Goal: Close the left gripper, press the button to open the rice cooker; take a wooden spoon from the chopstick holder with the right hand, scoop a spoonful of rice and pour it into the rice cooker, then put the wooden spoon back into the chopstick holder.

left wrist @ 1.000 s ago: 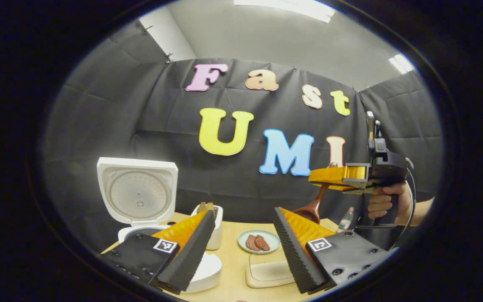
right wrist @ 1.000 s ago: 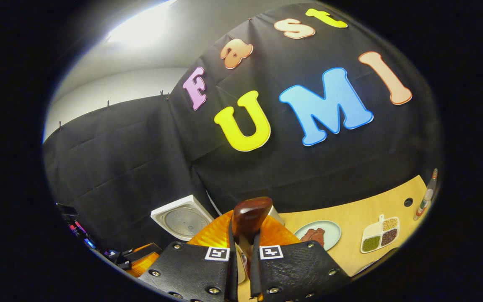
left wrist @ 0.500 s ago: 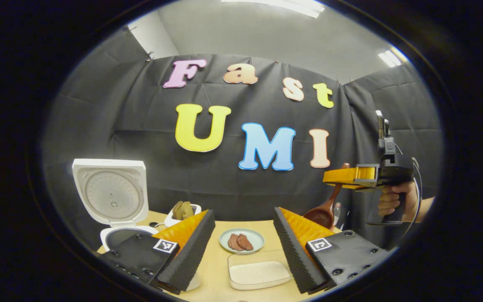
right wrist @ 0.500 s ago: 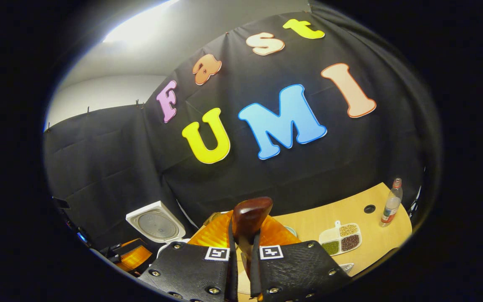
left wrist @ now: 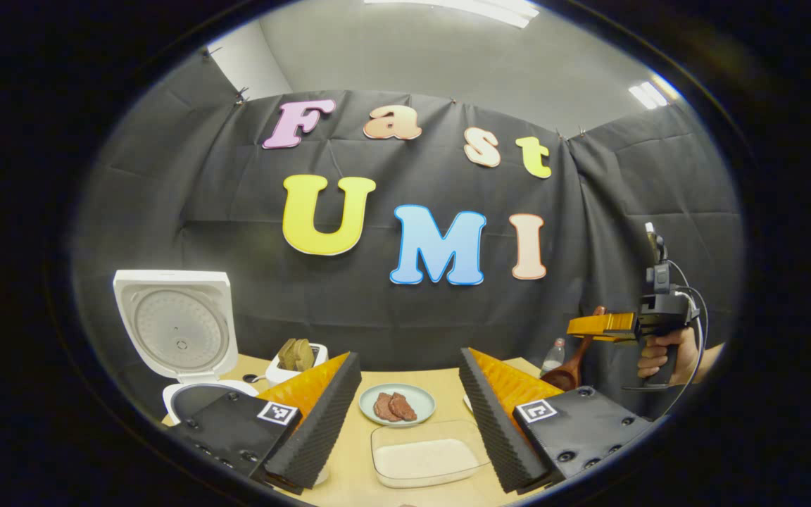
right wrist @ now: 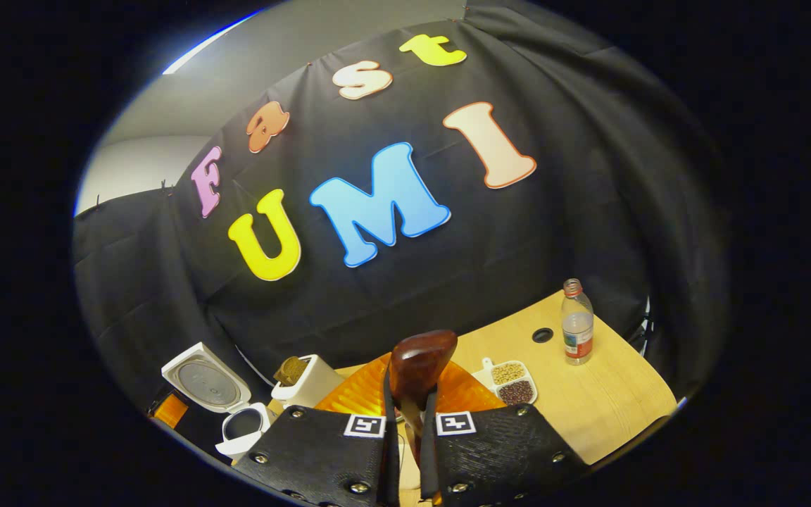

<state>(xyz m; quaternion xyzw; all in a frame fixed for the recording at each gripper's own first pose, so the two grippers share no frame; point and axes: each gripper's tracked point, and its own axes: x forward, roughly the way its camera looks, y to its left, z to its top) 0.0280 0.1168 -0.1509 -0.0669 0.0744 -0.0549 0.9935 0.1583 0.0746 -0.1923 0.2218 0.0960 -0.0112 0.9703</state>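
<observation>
Holding: right gripper (right wrist: 405, 415) is gripping wooden spoon (right wrist: 416, 366), clear of the table.
Left gripper (left wrist: 405, 408): is hanging wide.
Next: dipping into rice tray (left wrist: 426, 461).

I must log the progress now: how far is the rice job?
Done: the cooker stands with its lid up, and the spoon is out of the holder, clamped in the right tongs. In hand: the spoon hangs above the table, right of the rice tray. Left: scoop rice, pour it into the cooker, return the spoon. The left tongs are open.
</observation>
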